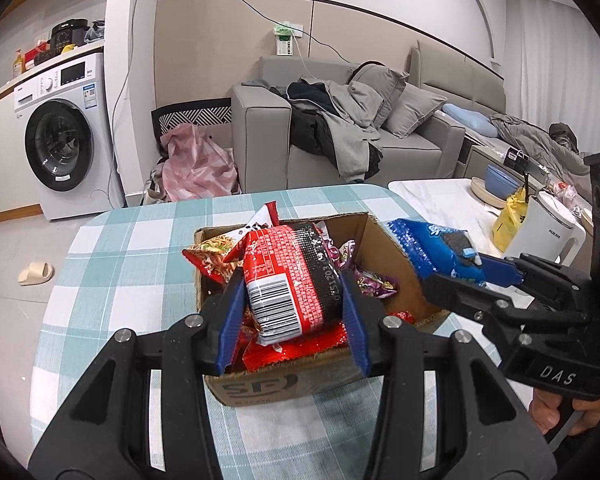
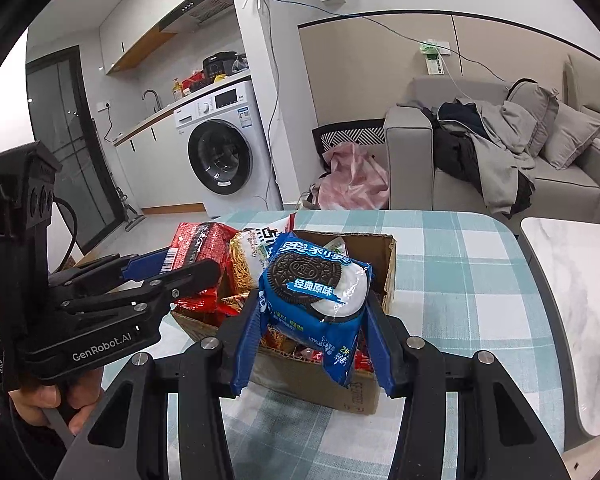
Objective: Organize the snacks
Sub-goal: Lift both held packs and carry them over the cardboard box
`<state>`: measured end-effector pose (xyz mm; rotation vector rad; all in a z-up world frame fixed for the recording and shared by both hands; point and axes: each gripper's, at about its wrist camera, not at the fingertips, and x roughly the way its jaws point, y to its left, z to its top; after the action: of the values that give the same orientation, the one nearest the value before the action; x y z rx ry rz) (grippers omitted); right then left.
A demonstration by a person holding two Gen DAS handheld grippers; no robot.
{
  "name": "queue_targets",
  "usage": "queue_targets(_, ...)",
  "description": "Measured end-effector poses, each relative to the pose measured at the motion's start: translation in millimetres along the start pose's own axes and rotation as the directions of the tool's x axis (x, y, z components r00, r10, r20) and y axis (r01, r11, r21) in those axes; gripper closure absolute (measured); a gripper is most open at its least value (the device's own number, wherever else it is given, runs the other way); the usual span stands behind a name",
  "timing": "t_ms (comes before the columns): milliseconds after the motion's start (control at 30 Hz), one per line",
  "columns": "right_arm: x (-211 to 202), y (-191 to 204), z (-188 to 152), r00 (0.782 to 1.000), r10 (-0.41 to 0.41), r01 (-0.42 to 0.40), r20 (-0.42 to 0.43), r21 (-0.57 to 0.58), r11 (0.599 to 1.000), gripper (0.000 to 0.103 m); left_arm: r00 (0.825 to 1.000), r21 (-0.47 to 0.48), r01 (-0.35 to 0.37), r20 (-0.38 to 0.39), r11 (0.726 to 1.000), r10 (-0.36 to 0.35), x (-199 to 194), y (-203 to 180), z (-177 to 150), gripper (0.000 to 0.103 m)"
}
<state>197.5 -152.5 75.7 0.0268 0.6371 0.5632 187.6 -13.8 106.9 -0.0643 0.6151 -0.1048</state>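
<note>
A red snack packet (image 1: 290, 280) with a barcode label is pinched between the blue pads of the left gripper (image 1: 292, 312), and it is held just above the open cardboard box (image 1: 384, 248) of snacks that sits directly ahead of and below the fingers on the checked tablecloth (image 1: 120, 248). A blue Oreo packet (image 2: 316, 300) is clamped between the pads of the right gripper (image 2: 314, 328), over the near edge of the same box. The right gripper is seen to the right of the left one, beside the box's right wall.
</note>
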Motion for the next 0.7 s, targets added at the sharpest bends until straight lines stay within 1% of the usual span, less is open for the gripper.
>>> queue_targets(133, 13, -4, 1, 1.0, -0.002, 0.002, -0.016, 0.004, 1.0, 0.055, 1.0, 0.007, -0.004, -0.008, 1.0, 0.004, 15, 0, 4, 0.061)
queue_targets(400, 33, -9, 2, 0.999, -0.005, 0.005, -0.038, 0.011, 1.0, 0.055, 1.0, 0.01, -0.012, -0.029, 1.0, 0.012, 42, 1, 2, 0.061)
queue_targets(500, 39, -9, 2, 0.999, -0.039, 0.039, -0.037, 0.01, 0.999, 0.055, 0.999, 0.015, -0.004, -0.035, 1.0, 0.005, 50, -1, 3, 0.061)
queue_targets(567, 42, -11, 2, 0.998, -0.037, 0.039, -0.044, 0.031, 0.999, 0.055, 0.999, 0.031, 0.002, -0.04, 1.0, -0.001, 56, -2, 2, 0.061)
queue_targets(667, 46, -11, 2, 0.997, -0.06, 0.062, -0.044, 0.03, 0.998, 0.055, 0.998, 0.052, 0.004, -0.067, 0.999, -0.001, 67, -4, -1, 0.061)
queue_targets(700, 48, -11, 2, 0.997, -0.055, 0.057, -0.052, 0.032, 0.998, 0.054, 0.997, 0.053, -0.001, -0.072, 0.999, 0.005, 70, -4, -1, 0.061)
